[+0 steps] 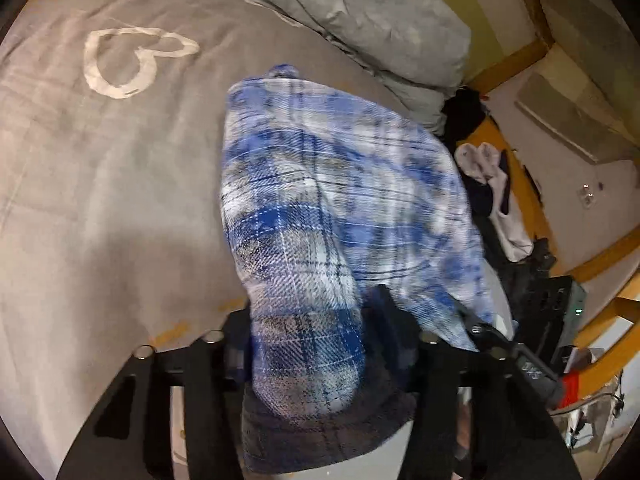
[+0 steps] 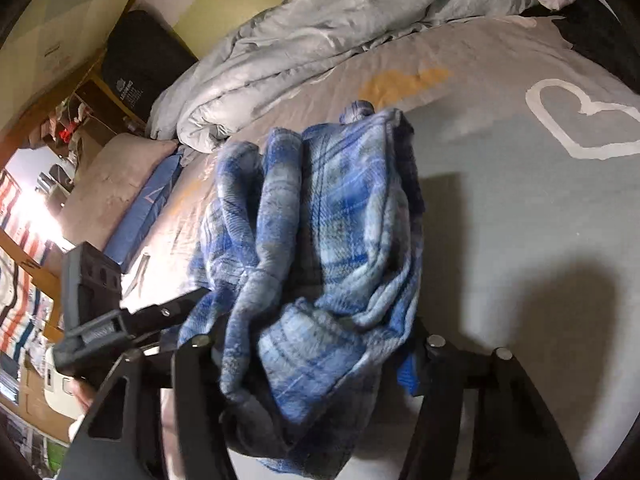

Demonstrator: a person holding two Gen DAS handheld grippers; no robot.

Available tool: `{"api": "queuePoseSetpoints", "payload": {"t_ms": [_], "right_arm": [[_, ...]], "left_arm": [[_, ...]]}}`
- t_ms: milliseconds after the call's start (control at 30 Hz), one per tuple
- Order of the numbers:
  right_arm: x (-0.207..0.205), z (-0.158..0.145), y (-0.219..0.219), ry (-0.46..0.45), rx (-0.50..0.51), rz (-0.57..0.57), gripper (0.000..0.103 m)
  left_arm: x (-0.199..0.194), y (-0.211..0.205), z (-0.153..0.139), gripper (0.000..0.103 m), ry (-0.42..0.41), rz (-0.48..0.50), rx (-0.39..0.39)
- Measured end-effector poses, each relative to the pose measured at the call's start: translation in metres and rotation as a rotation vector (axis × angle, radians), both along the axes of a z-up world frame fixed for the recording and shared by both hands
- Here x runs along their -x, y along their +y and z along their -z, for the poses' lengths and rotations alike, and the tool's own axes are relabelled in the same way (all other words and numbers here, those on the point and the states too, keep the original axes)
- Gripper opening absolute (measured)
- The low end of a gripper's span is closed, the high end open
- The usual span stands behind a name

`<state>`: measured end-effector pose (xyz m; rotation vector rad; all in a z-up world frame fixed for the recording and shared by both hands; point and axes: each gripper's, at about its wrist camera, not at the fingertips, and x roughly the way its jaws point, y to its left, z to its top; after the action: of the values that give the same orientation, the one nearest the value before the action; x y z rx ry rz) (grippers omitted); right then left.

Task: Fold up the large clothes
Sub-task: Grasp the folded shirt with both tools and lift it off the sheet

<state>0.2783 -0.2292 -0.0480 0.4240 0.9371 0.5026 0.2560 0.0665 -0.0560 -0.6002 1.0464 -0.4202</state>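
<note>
Shirt (image 1: pixel 320 208), a blue-and-white plaid flannel, hung bunched between the fingers of both tools. The left tool (image 1: pixel 316 344) stood partly closed with a thick fold of the cloth pinched in it; the right tool (image 2: pixel 312 352) likewise gripped a crumpled wad. From those grips the fabric draped forward in soft, blurred folds, a sleeve end at the far tip, over the grey bed sheet (image 1: pixel 100 200) with its white heart print (image 1: pixel 128 60). A rumpled grey duvet (image 2: pixel 320 32) lay beyond.
</note>
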Motion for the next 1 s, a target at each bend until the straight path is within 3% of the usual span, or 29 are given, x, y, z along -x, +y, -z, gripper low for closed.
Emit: {"api": "queuePoseSetpoints", "payload": {"t_ms": [33,133,267,367,467,533,633,667,700,767,833,933,1000], "right_arm": [[0.002,-0.001,0.0,-0.005,0.004,0.002,0.052],[0.019,-0.016,0.005,-0.056,0.053,-0.001,0.042],[0.048,-0.052,0.036,-0.204,0.264,-0.028,0.04],[0.063,-0.065,0.037,-0.222,0.298,-0.029,0.04],[0.072,-0.069,0.034,-0.213,0.318,-0.062,0.04],[0.066,-0.063,0.033,-0.179,0.311,-0.074,0.044],[0.057,-0.048,0.027,-0.146,0.293,-0.056,0.056],[0.055,-0.045,0.027,-0.142,0.285,-0.055,0.06],[0.052,-0.042,0.027,-0.134,0.282,-0.057,0.071],[0.048,-0.035,0.023,-0.096,0.253,-0.064,0.078],[0.04,-0.023,0.015,-0.025,0.156,-0.071,0.081],[0.026,0.007,0.002,0.104,-0.009,-0.048,0.092],[0.022,0.018,-0.004,0.121,-0.092,-0.039,0.093]], "left_arm": [[0.003,-0.002,-0.004,0.041,-0.017,0.009,-0.014],[0.013,-0.015,-0.027,0.031,-0.1,0.033,-0.103],[0.021,-0.033,-0.051,0.025,-0.162,0.038,-0.214],[0.029,-0.037,-0.062,0.025,-0.172,0.039,-0.235],[0.033,-0.034,-0.057,0.025,-0.128,0.036,-0.222],[0.036,-0.031,-0.049,0.029,-0.108,0.035,-0.231],[0.04,-0.027,-0.041,0.045,-0.095,0.005,-0.24],[0.04,-0.025,-0.038,0.063,-0.082,-0.005,-0.236],[0.04,-0.024,-0.034,0.079,-0.069,-0.003,-0.226],[0.039,-0.021,-0.029,0.081,-0.055,-0.009,-0.221],[0.037,-0.019,-0.021,0.084,-0.038,-0.016,-0.211],[0.034,-0.009,0.001,0.093,0.035,-0.059,-0.116],[0.035,-0.005,0.004,0.088,0.024,-0.073,-0.071]]}}
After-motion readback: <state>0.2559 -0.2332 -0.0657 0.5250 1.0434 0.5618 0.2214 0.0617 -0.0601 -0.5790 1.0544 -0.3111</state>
